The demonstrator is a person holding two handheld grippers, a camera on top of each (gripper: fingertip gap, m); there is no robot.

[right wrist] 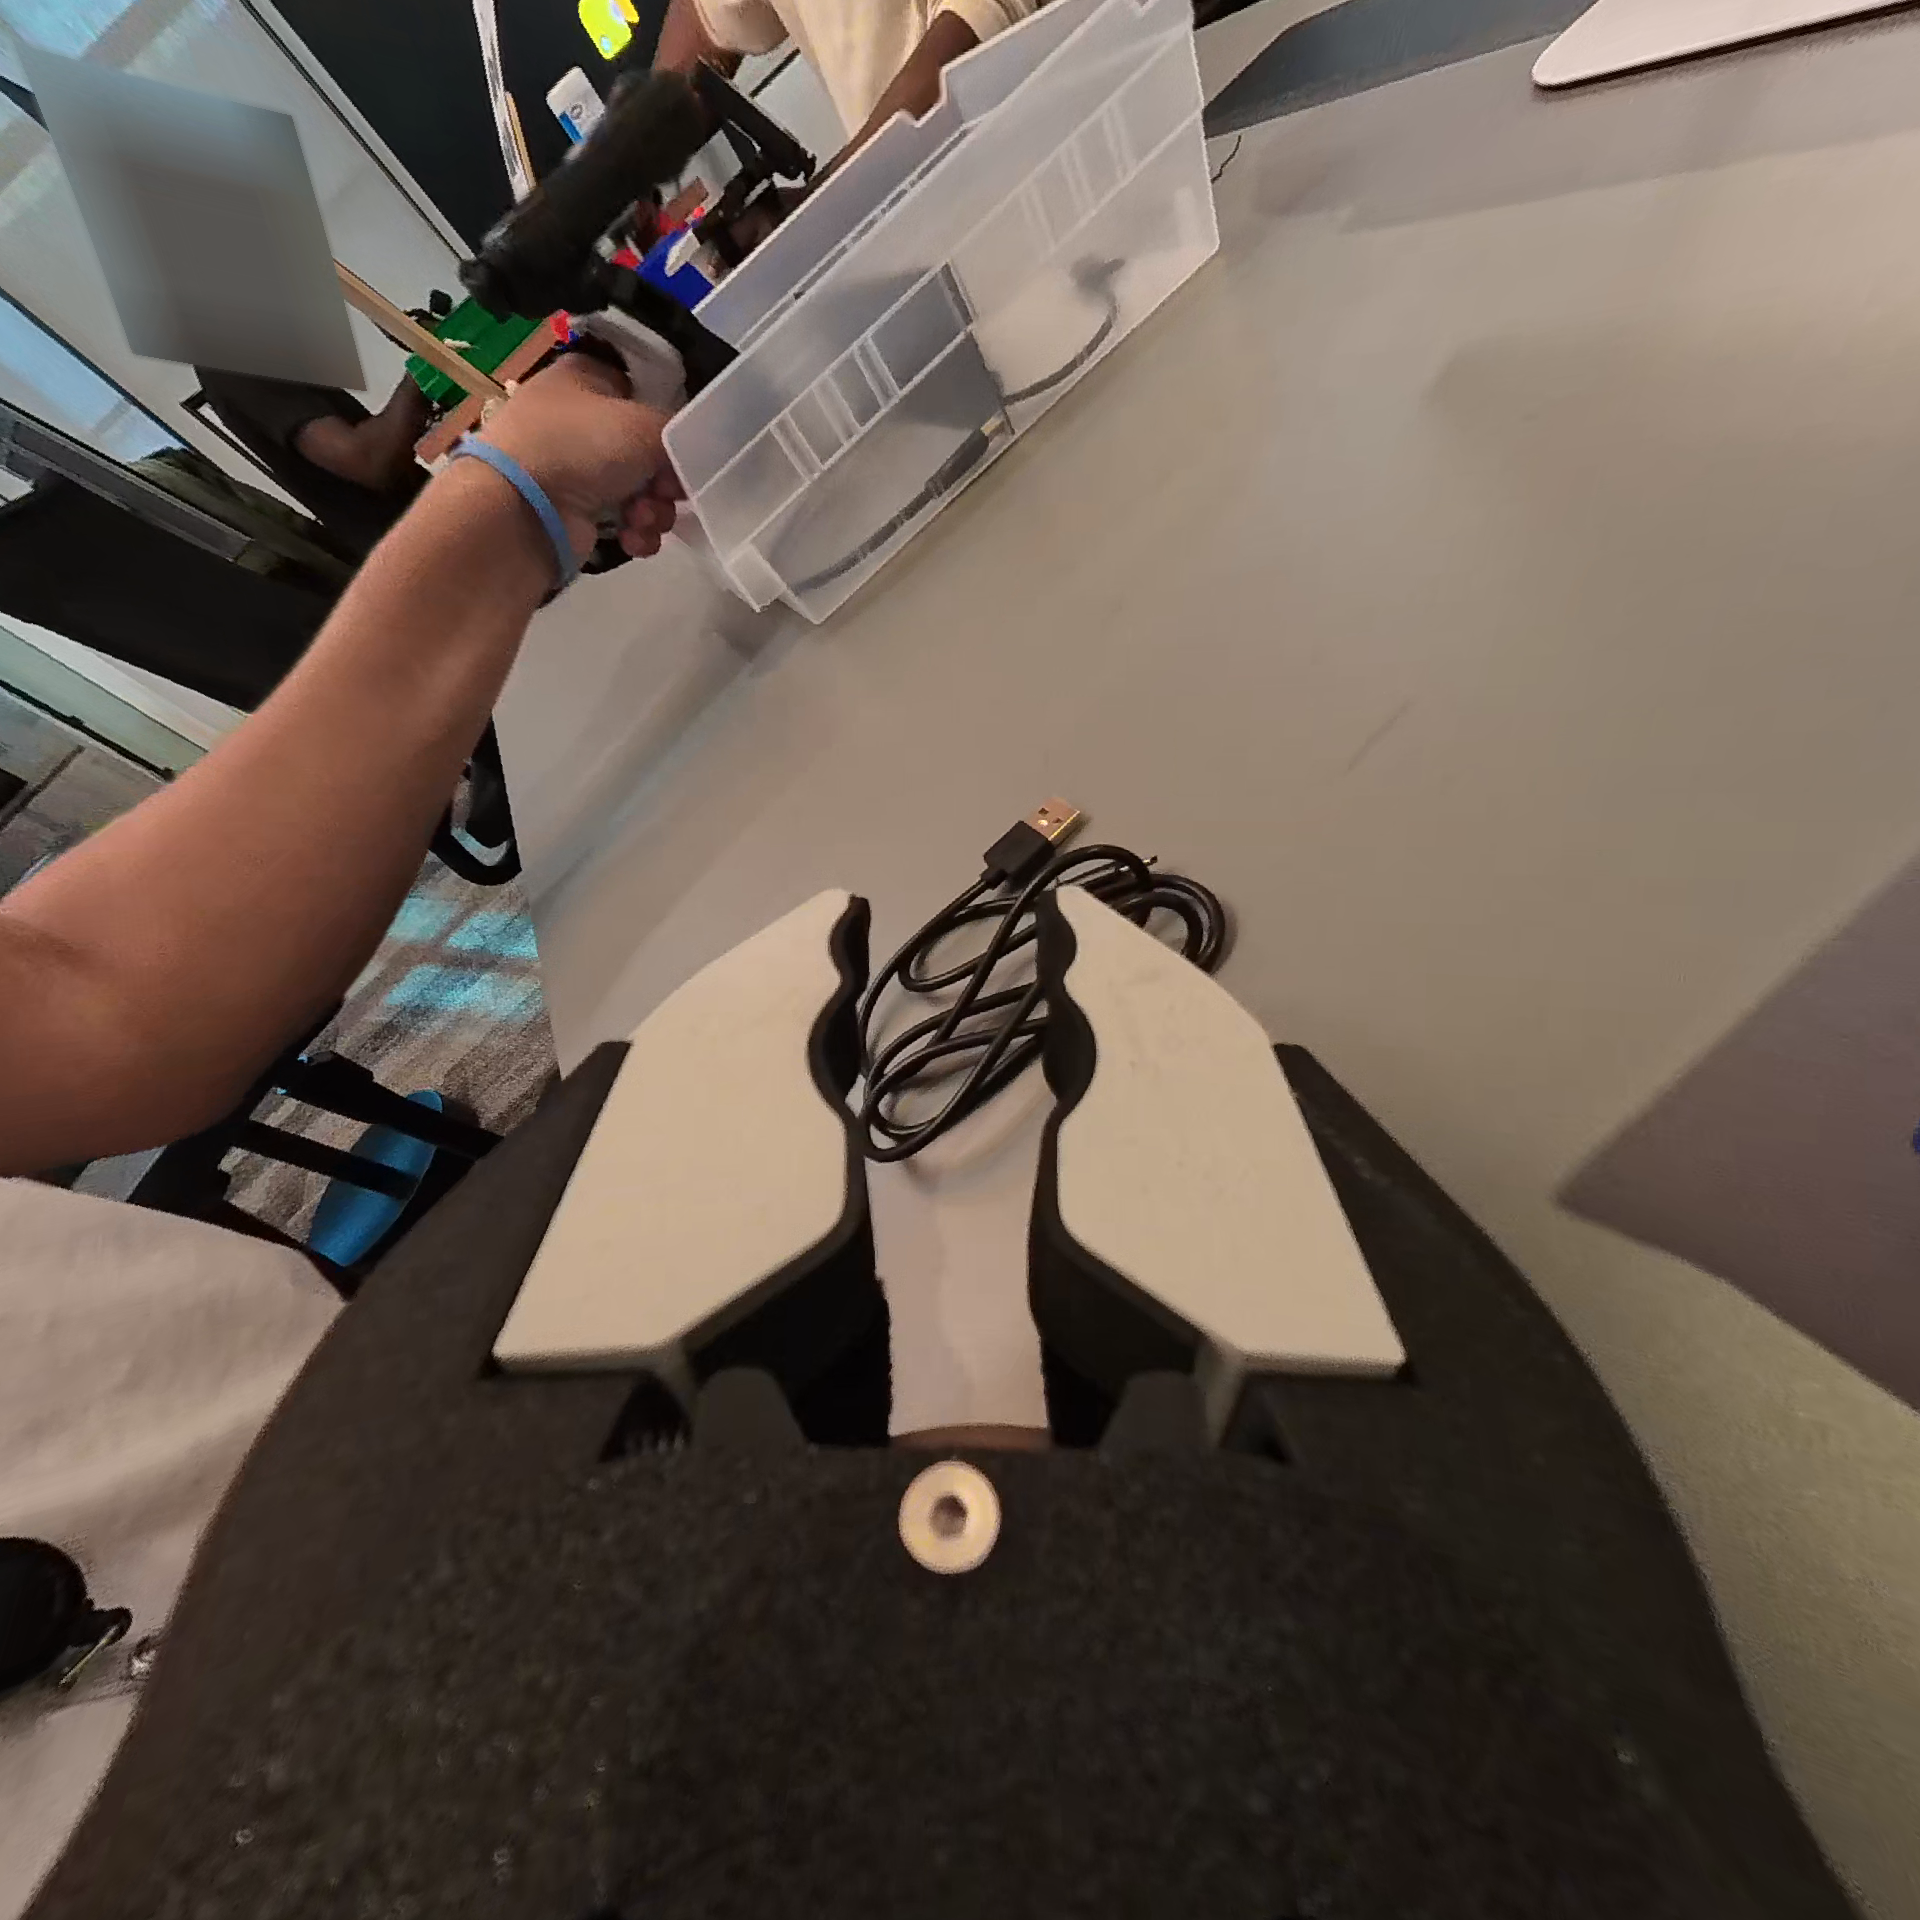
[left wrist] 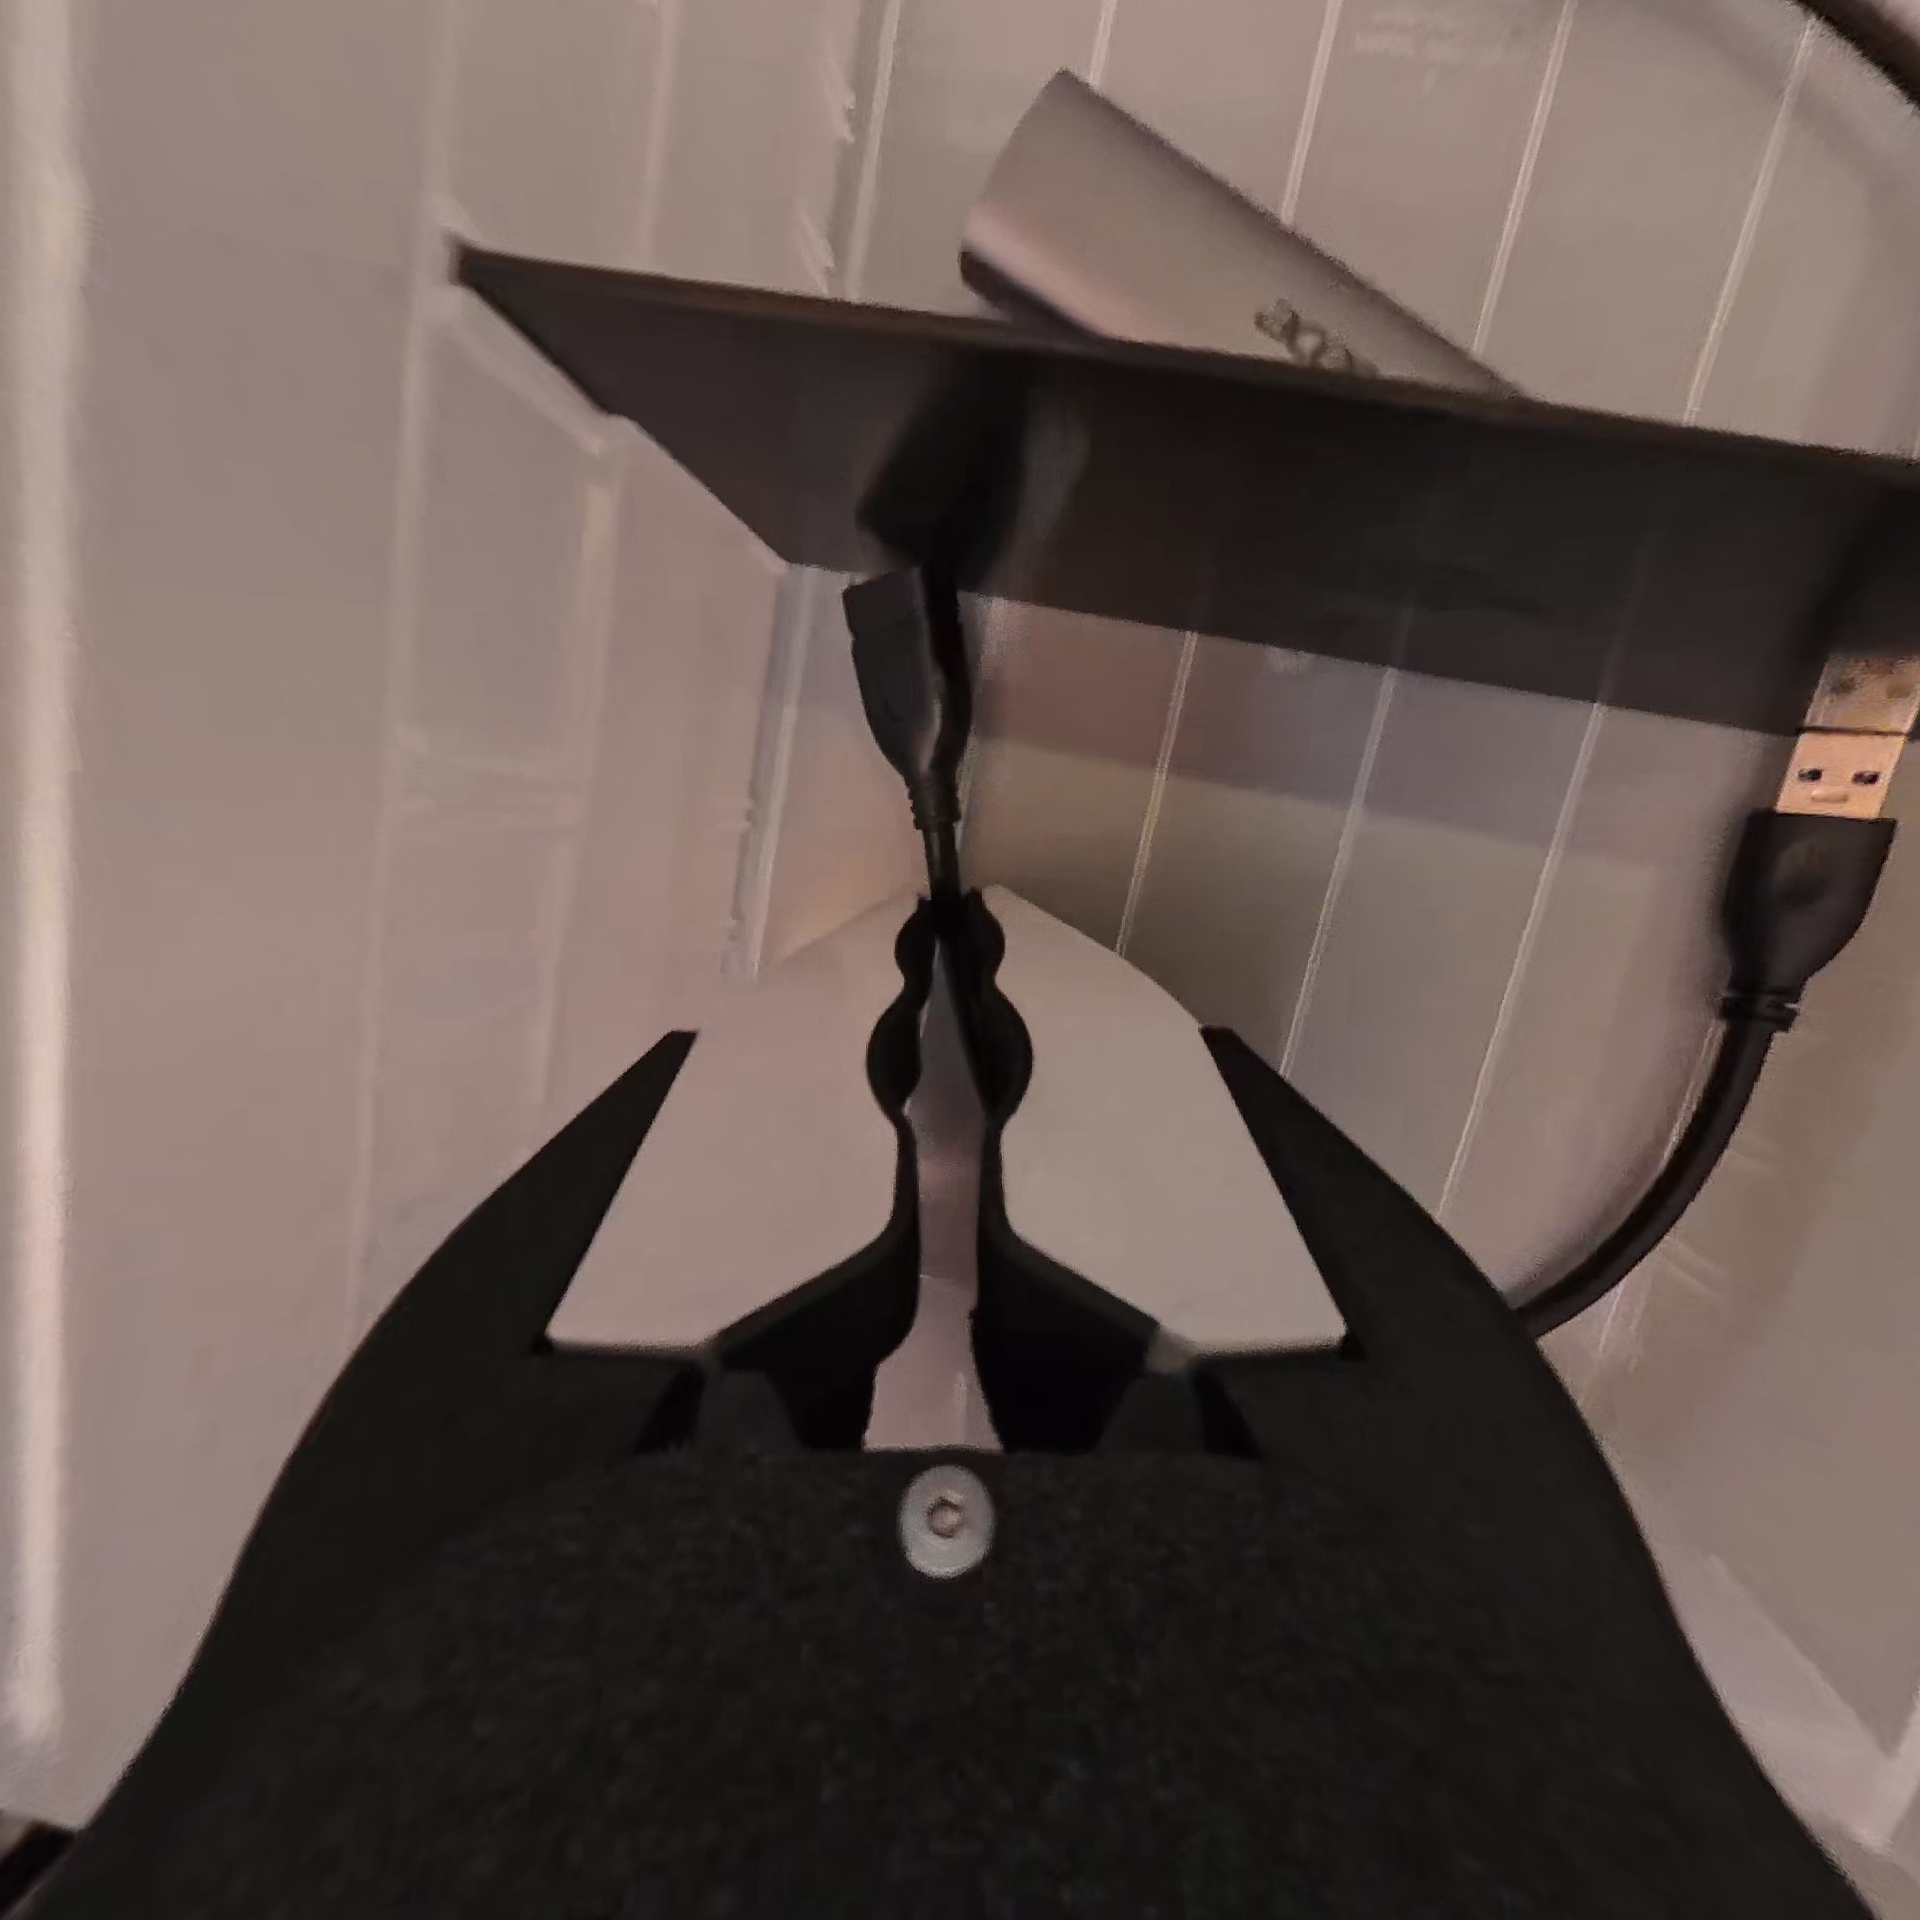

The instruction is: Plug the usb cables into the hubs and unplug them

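In the left wrist view my left gripper is inside a translucent bin, shut on a thin black cable. The cable's black connector meets the underside of a flat dark hub. A grey hub lies behind it. A second black cable with a bare gold USB plug sits at the right, just below the dark hub's corner. In the right wrist view my right gripper is open and empty, just above a coiled black USB cable on the grey table. Its plug points away.
The translucent bin stands on the table's far left, with a dark hub and cable showing through its wall. A person's arm reaches to it. A dark mat lies at the right. A white flat object is at the far right.
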